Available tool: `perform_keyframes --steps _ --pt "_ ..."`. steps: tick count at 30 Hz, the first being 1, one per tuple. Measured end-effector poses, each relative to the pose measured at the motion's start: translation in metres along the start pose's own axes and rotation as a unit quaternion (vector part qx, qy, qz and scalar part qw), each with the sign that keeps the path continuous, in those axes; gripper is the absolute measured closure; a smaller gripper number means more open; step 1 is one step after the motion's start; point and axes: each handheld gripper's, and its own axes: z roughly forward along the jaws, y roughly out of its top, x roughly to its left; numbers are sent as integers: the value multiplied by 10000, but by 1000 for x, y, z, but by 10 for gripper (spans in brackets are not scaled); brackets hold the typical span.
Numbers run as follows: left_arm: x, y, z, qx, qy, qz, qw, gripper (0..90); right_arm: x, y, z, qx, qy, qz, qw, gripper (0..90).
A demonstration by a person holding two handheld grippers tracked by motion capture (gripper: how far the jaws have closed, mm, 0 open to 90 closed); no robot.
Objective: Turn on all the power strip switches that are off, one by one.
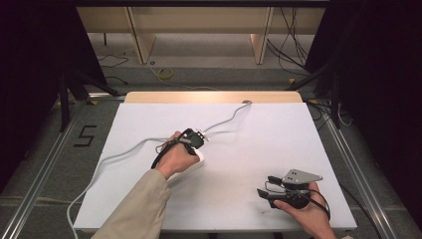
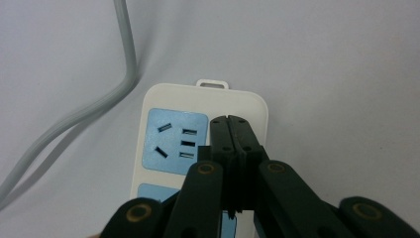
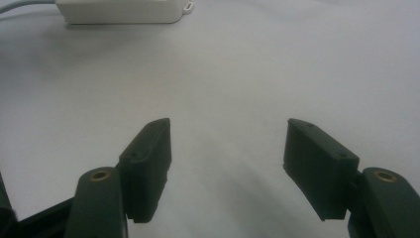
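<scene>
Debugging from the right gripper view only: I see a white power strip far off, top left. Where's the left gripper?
Observer: The left gripper is right over the power strip, jaws shut with nothing between them.
Operator: Touching it?
Observer: Cannot tell. The tips sit beside a light blue socket panel, near the end with the hanging loop.
Operator: Cable routing?
Observer: In the high view, the grey cable runs to the far edge of the table. Another stretch trails off the table's left side.
</scene>
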Motion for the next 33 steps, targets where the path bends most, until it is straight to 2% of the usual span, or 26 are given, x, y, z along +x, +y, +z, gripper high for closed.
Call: perform_keyframes --steps 6,19,20,23,29,30,31,33 --pt "0 0 1 2 -27 -38 10000 900 0 0 -1 -5 -7 -3 10000 358" --pt "-3 1 2 96 100 110 9998 900 0 0 -1 5 -9 -17 10000 358" --pt "-4 1 2 191 166 162 9995 900 0 0 -1 12 -5 -29 10000 358" --pt "-4 -1 2 151 139 148 9997 900 0 0 -1 12 -4 -33 10000 360" --pt "-4 1 2 222 149 177 9995 900 0 1 0 6 1 -41 10000 360" --pt "-3 1 2 212 118 155 9996 900 0 1 0 12 3 -42 10000 361" --pt "-2 1 1 94 114 87 9999 900 0 1 0 11 2 -38 10000 362" --pt "-1 3 -1 -9 -29 4 10000 900 0 1 1 18 6 -44 10000 363"
